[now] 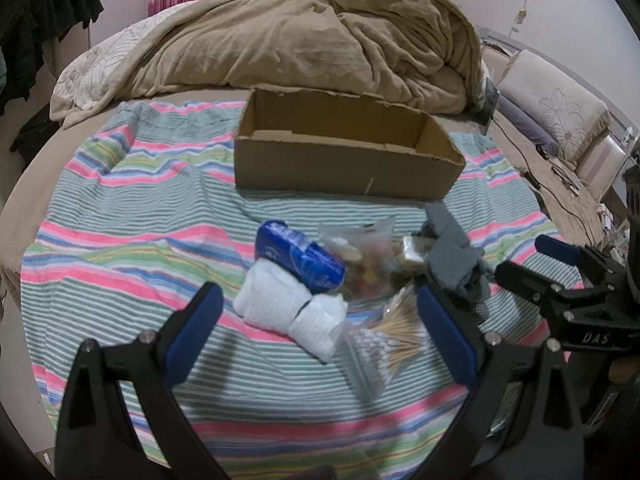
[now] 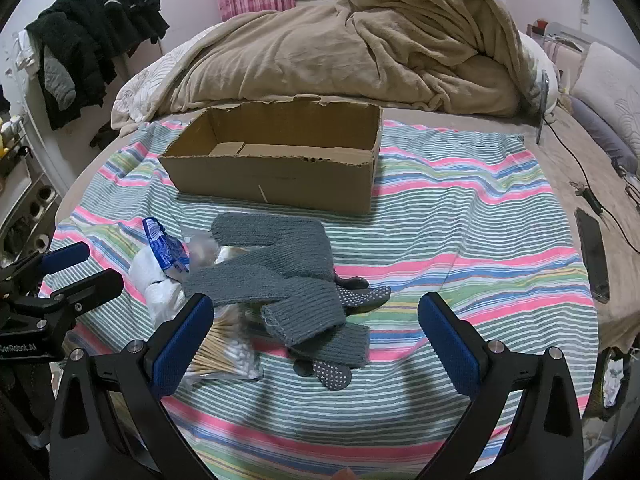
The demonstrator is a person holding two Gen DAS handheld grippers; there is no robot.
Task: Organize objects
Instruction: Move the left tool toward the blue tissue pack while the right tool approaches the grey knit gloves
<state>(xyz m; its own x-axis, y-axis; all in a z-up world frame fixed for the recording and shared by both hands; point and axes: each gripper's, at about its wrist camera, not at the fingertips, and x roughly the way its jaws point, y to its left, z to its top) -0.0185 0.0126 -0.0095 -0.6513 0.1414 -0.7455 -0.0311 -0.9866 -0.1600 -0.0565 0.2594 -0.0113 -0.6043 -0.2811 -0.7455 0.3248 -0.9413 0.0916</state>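
An open, empty cardboard box point(image 1: 344, 160) point(image 2: 276, 168) stands on the striped cloth. In front of it lies a pile: a blue packet point(image 1: 298, 256) point(image 2: 164, 246), white rolled socks point(image 1: 288, 308) point(image 2: 160, 284), a clear bag of small colourful items point(image 1: 364, 260), a bag of cotton swabs point(image 1: 384, 340) point(image 2: 224, 356), and grey knit gloves with dotted palms point(image 1: 456, 264) point(image 2: 280, 276). My left gripper point(image 1: 318, 334) is open just before the white socks and swabs. My right gripper point(image 2: 316, 338) is open around the near end of the grey gloves.
A rumpled tan blanket point(image 2: 360, 48) lies behind the box. A black phone point(image 2: 594, 252) and cables point(image 2: 592, 196) lie on the bed at the right. Dark clothes point(image 2: 92, 36) hang at the left. The striped cloth point(image 2: 460, 240) stretches right of the pile.
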